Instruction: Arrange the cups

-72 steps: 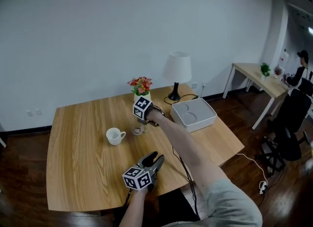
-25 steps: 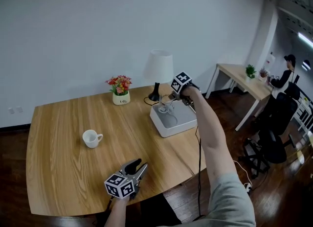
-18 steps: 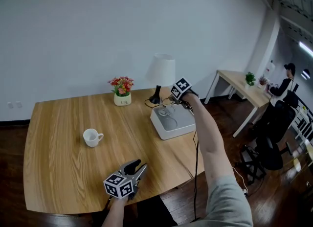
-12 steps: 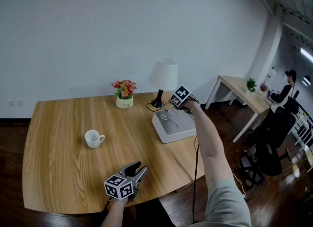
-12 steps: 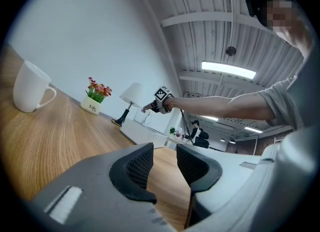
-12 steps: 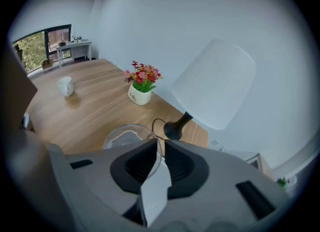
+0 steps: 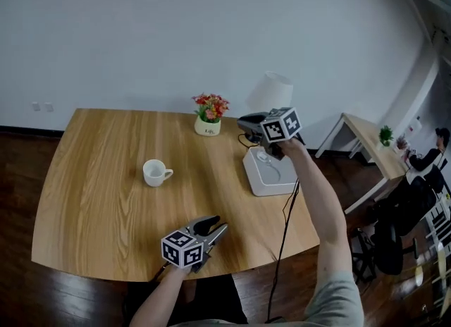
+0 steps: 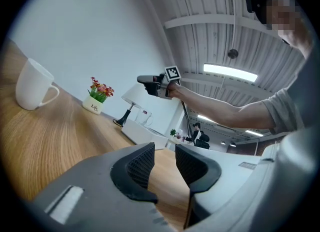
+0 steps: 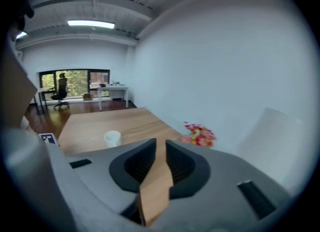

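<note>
The left claw point(image 8: 165, 158) is nearest the person, low over the near edge of the tabletop point(image 7: 99, 199) and pointing level across the wood. Its jaws have just been closing a little, yet they stand clearly apart with nothing between them.

Ahead of it and off to its left stands the white cup point(image 7: 155, 173), upright on open tabletop and well apart from everything else. In the head view its handle sticks out to the right, toward the tray side. In the left gripper view the cup sits at the far left, off the jaw line, so that claw would have to swing left to meet it.

Farther out, the right claw point(image 9: 161, 151) hangs in the air beside the white tray point(image 7: 282, 181), tilted downward. Its jaws are drawn in to a narrow slit and grip nothing, and wood shows through the gap. In the right gripper view the white cup lies just left of the jaw line, well beyond the tips.

On the tray stands 1 glass cup point(image 8: 143, 117), upright. Beyond it are the flower pot point(image 7: 208, 127) and the lamp point(image 7: 271, 93).

Of the 2 claws, the left looks the nearer to the white cup. The right is aimed at it more closely, though, and faces its handle side. Since the tray lies to the cup's right, a carry there would likely run rightward.
</note>
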Demonstrator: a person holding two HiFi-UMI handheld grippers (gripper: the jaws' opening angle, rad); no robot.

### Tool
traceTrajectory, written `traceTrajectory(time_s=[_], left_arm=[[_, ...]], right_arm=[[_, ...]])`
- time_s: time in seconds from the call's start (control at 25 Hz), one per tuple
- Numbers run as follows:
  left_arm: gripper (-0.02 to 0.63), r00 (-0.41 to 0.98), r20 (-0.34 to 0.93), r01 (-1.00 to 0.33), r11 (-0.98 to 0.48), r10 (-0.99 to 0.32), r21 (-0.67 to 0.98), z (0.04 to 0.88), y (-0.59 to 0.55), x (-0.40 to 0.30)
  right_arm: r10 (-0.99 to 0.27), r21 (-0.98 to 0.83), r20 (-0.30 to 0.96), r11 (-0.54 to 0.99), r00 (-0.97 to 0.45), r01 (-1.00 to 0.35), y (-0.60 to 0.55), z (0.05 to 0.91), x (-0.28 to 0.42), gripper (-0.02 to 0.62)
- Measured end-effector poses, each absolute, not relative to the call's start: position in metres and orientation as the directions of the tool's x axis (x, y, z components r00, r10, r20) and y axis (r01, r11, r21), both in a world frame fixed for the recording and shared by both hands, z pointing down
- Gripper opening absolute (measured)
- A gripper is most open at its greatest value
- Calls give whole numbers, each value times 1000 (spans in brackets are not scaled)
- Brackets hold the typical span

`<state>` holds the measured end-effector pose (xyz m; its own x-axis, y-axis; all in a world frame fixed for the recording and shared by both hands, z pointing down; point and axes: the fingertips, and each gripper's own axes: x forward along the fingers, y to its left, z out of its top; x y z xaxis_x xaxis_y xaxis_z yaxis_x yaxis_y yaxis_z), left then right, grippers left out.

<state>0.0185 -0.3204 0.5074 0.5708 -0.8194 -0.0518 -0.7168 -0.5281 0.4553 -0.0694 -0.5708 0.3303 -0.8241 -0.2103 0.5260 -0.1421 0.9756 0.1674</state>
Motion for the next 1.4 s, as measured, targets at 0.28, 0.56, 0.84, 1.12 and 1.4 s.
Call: traceTrajectory(time_s=[0.28, 0.56, 0.84, 1.12, 1.4], left_arm=[[141, 582, -70, -696, -541, -810, 472, 508, -318, 23], [141, 575, -55, -704, -527, -816, 476, 512, -321, 22], [141, 561, -83, -691, -522, -823, 500, 508, -322, 16], [133, 560, -90, -691, -524, -824, 498, 507, -321, 15], [84, 614, -147, -634, -596, -776, 493, 495, -312, 23]], right_arm=[[75, 46, 735, 986, -674, 160, -441, 456, -216, 264], [79, 7, 873, 985, -481, 173, -427, 523, -269, 147], [74, -36, 948, 991, -310, 126, -425, 565, -269, 64], [36, -12, 955, 996, -294, 84, -434, 563, -251, 38], [17, -43, 905, 998, -424, -51, -470, 509, -171, 38]])
